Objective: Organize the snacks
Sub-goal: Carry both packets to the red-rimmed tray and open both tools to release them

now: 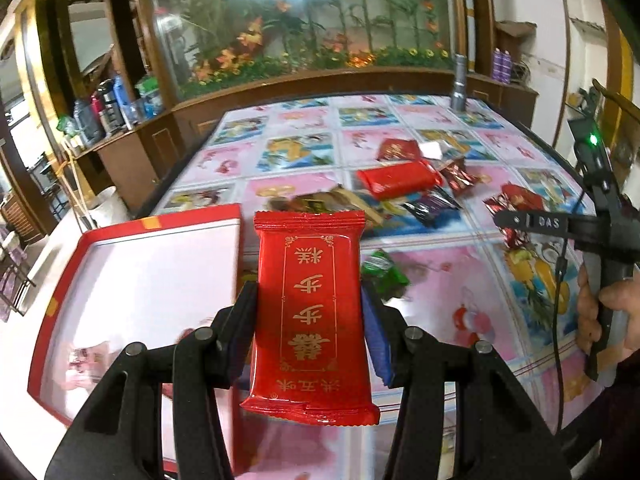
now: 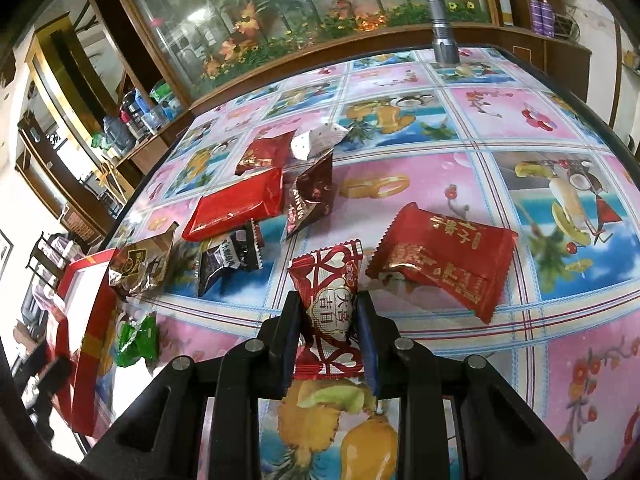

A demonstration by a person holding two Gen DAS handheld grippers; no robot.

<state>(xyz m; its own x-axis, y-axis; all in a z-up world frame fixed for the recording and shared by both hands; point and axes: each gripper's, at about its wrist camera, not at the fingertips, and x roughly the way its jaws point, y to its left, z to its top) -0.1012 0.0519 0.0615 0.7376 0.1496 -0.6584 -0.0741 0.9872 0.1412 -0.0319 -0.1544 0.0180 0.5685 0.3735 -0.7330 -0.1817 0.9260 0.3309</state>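
My left gripper (image 1: 309, 292) is shut on a long red snack packet with gold lettering (image 1: 310, 312), held above the table beside the red box (image 1: 132, 236) with a white inside. My right gripper (image 2: 328, 308) is shut on a small red-and-white candy packet (image 2: 329, 300) just over the tablecloth. In the left wrist view the right gripper (image 1: 508, 220) shows at the right edge, with a hand (image 1: 616, 312) on its handle. Loose snacks lie on the table: a red packet (image 2: 440, 260), a long red bar (image 2: 236, 204), brown packets (image 2: 312, 196), a green one (image 2: 138, 340).
A flowery pink and blue tablecloth (image 2: 500, 128) covers the table. A grey metal flashlight (image 2: 442, 24) stands upright at the far edge. Behind it runs a wooden counter with a glass flower display (image 1: 320, 20); bottles (image 1: 108, 108) stand at the left.
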